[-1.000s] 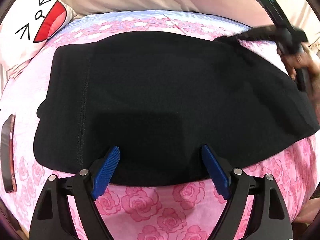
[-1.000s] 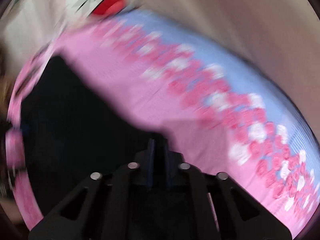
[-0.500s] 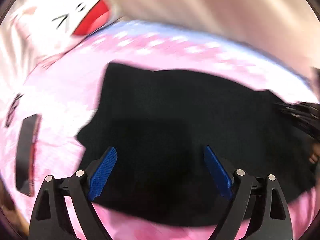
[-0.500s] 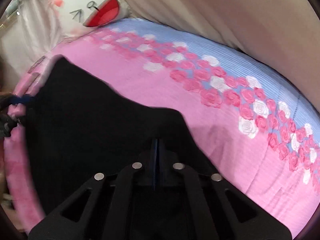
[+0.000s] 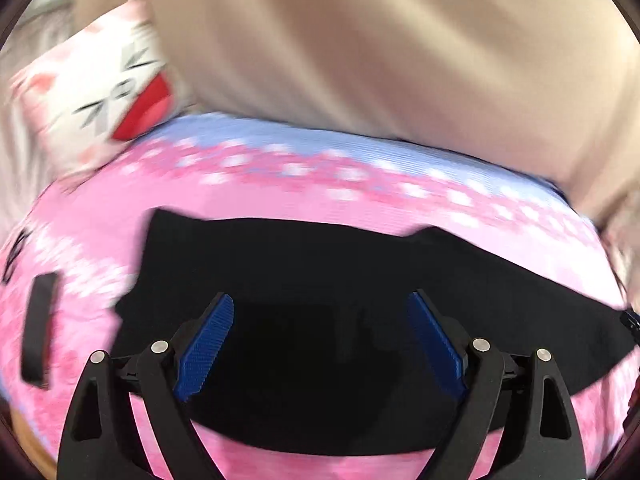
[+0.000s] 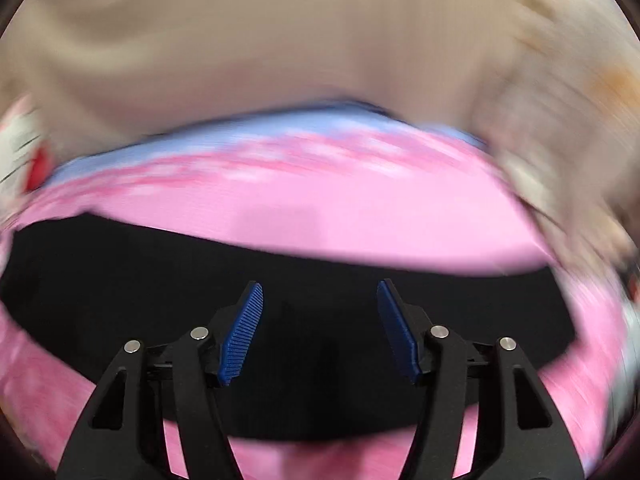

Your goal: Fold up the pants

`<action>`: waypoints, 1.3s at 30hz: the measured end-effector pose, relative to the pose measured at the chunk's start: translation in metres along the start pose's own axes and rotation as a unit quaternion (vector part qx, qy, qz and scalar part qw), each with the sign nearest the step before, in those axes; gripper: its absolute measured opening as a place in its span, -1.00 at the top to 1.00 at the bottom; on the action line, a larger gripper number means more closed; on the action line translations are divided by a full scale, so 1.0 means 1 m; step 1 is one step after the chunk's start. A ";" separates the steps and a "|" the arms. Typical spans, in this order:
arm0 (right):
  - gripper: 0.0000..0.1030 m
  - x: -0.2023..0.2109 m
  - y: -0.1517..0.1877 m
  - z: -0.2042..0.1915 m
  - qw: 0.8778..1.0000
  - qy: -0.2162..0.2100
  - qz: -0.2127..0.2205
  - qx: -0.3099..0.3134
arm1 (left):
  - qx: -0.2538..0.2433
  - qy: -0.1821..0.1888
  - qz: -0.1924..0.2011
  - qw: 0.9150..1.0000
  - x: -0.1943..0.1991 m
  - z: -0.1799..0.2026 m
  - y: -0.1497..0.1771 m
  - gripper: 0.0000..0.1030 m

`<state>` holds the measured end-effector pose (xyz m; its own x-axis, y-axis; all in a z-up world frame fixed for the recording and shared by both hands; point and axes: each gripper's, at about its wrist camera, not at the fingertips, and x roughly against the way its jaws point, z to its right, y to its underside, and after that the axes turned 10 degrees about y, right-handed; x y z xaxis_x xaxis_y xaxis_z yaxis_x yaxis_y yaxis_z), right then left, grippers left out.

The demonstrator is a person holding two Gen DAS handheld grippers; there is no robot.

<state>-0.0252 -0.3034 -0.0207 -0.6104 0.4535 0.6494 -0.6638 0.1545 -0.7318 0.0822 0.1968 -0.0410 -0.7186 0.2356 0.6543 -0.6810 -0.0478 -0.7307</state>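
Note:
The black pants [image 5: 320, 272] lie folded flat on the pink rose-print bedspread [image 5: 260, 188]. In the left wrist view my left gripper [image 5: 320, 328] is open and empty, its blue pads spread above the near part of the pants. In the right wrist view the pants [image 6: 200, 272] stretch across as a dark band, and my right gripper [image 6: 320, 316] is open and empty above them. Both views are motion-blurred.
A white cartoon-face pillow [image 5: 104, 96] lies at the far left of the bed. A beige headboard or cushion [image 5: 380, 48] runs along the back. A dark flat object [image 5: 40, 336], perhaps a phone, lies on the bedspread left of the pants.
My right gripper was shut on the pants' edge and has opened, letting go. Both grippers have swung and pulled back, so the pants sit lower in both views.

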 end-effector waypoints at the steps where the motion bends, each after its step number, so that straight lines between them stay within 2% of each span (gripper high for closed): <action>1: -0.13 -0.002 0.008 0.031 0.999 0.031 -0.004 -0.023 | -0.013 0.012 -0.008 1.000 -0.008 0.021 0.002 -0.68; 3: -0.15 -0.005 0.019 0.092 0.995 0.076 -0.014 -0.062 | -0.029 0.034 -0.026 0.999 -0.020 0.050 0.010 -0.68; 5: -0.15 -0.010 0.021 0.133 0.993 0.081 -0.017 -0.085 | -0.043 0.051 -0.050 0.997 -0.036 0.087 0.015 -0.68; 8: -0.14 -0.023 0.016 0.156 0.993 0.093 -0.023 -0.069 | -0.064 0.069 -0.068 0.993 -0.045 0.129 0.027 -0.68; 10: 0.14 -0.046 0.018 0.172 0.993 0.085 -0.052 -0.060 | -0.081 0.067 -0.072 0.992 -0.048 0.153 0.033 -0.68; 11: 0.18 -0.063 0.025 0.177 0.991 0.090 -0.085 -0.049 | -0.090 0.064 -0.073 0.991 -0.047 0.165 0.037 -0.68; 14: 0.20 -0.048 0.030 0.194 0.992 0.044 -0.063 -0.100 | -0.117 0.036 -0.068 0.990 -0.043 0.184 0.042 -0.68; 16: -0.04 -0.027 0.038 0.211 0.990 0.022 -0.033 -0.139 | -0.123 0.018 -0.067 0.990 -0.044 0.190 0.043 -0.68; 17: -0.20 -0.024 0.042 0.216 0.987 0.010 -0.035 -0.156 | -0.121 0.014 -0.069 0.990 -0.045 0.190 0.043 -0.68; 19: -0.20 -0.023 0.051 0.225 0.981 -0.025 -0.046 -0.186 | -0.110 0.010 -0.078 0.991 -0.051 0.190 0.041 -0.68; 23: -0.21 -0.035 0.066 0.225 0.971 -0.077 -0.069 -0.215 | -0.096 0.009 -0.093 0.991 -0.063 0.200 0.041 -0.68; 27: -0.22 -0.040 0.065 0.224 0.971 -0.073 -0.057 -0.222 | -0.110 0.010 -0.097 0.989 -0.066 0.214 0.045 -0.68; 29: -0.22 -0.042 0.063 0.225 0.969 -0.068 -0.056 -0.232 | -0.123 -0.001 -0.095 0.988 -0.068 0.219 0.047 -0.68; 31: -0.22 -0.036 0.061 0.224 0.969 -0.040 -0.047 -0.238 | -0.131 -0.013 -0.091 0.987 -0.067 0.220 0.049 -0.68; 35: -0.22 -0.006 0.049 0.196 0.981 0.006 0.000 -0.192 | -0.125 -0.029 -0.078 0.989 -0.064 0.213 0.045 -0.68; 36: -0.22 -0.003 0.045 0.185 0.984 0.003 0.004 -0.178 | -0.122 -0.032 -0.077 0.989 -0.065 0.212 0.044 -0.68; 39: -0.23 0.001 0.029 0.131 0.992 -0.055 0.007 -0.112 | -0.116 -0.030 -0.079 0.990 -0.073 0.212 0.044 -0.68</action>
<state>-0.1020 -0.4132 -0.0139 -0.6701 0.3610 0.6485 -0.5496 0.3460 -0.7604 0.0751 -0.0279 -0.0794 -0.6169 0.1646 0.7697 -0.7402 0.2111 -0.6384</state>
